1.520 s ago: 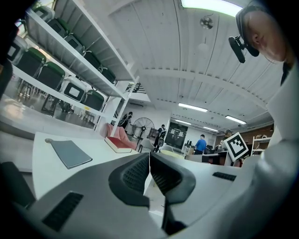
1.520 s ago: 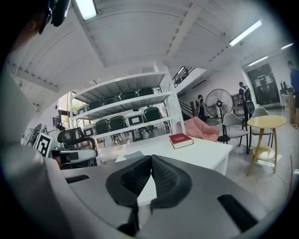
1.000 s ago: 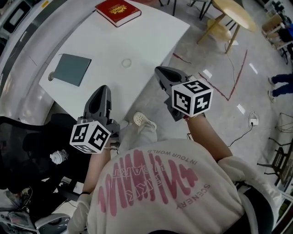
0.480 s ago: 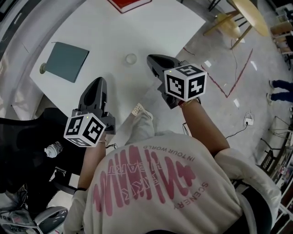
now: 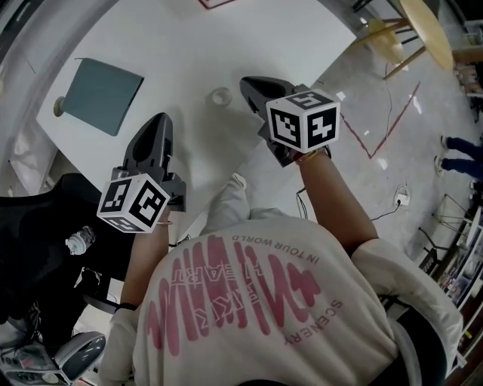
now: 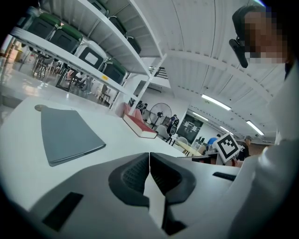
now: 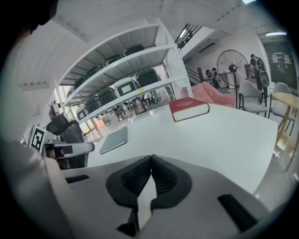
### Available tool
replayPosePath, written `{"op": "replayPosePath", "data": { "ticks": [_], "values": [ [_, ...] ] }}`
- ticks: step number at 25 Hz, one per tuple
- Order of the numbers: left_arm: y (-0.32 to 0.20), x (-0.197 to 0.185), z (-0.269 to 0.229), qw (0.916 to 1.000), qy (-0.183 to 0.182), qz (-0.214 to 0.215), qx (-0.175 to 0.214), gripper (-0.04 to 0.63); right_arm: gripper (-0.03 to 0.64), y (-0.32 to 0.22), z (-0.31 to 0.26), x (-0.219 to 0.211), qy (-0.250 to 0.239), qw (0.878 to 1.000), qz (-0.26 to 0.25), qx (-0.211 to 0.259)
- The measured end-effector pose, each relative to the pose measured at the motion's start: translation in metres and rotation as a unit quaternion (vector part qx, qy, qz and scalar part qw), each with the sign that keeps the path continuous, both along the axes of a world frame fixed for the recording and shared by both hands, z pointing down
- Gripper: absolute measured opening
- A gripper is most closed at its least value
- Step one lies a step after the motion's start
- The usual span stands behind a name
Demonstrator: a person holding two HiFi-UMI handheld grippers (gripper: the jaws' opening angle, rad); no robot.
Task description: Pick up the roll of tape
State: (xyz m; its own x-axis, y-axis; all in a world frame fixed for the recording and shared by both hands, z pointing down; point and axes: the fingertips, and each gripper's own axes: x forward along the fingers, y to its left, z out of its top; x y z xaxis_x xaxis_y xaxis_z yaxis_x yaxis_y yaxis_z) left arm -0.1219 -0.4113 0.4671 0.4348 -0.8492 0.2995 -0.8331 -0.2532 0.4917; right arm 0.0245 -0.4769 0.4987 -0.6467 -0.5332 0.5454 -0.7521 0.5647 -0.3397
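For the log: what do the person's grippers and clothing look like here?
The left gripper and right gripper are dark grey moulded shells tapering forward, with ribbed black pads. Each bears a white cube with black square markers. The person wears a cream sweatshirt with pink lettering.

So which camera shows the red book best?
The right gripper view: the red book lies whole and clear on the table. The left gripper view shows it smaller; the head view catches only its corner at the top edge.
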Motion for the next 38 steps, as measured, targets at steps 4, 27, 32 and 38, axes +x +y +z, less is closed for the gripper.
{"op": "replayPosePath", "data": {
  "ticks": [4,27,32,38],
  "values": [
    [-0.008,-0.003,0.005,1.0,-0.001,-0.007,-0.002,0.025,0.015,-0.01,0.004,-0.003,0.029,0.999,-0.021,0.02],
    [-0.01,-0.002,0.015,0.9999,0.013,-0.009,-0.004,0.025,0.337,0.016,0.036,-0.044,0.098,0.987,-0.127,0.002],
    [-0.01,0.001,0.014,0.9997,0.017,-0.014,-0.002,0.025,0.4,0.021,0.042,-0.048,0.126,0.98,-0.157,0.012],
    [-0.01,-0.002,0.018,0.9996,0.024,-0.017,-0.003,0.025,0.405,0.024,0.049,-0.061,0.151,0.972,-0.18,0.023]
  ]
}}
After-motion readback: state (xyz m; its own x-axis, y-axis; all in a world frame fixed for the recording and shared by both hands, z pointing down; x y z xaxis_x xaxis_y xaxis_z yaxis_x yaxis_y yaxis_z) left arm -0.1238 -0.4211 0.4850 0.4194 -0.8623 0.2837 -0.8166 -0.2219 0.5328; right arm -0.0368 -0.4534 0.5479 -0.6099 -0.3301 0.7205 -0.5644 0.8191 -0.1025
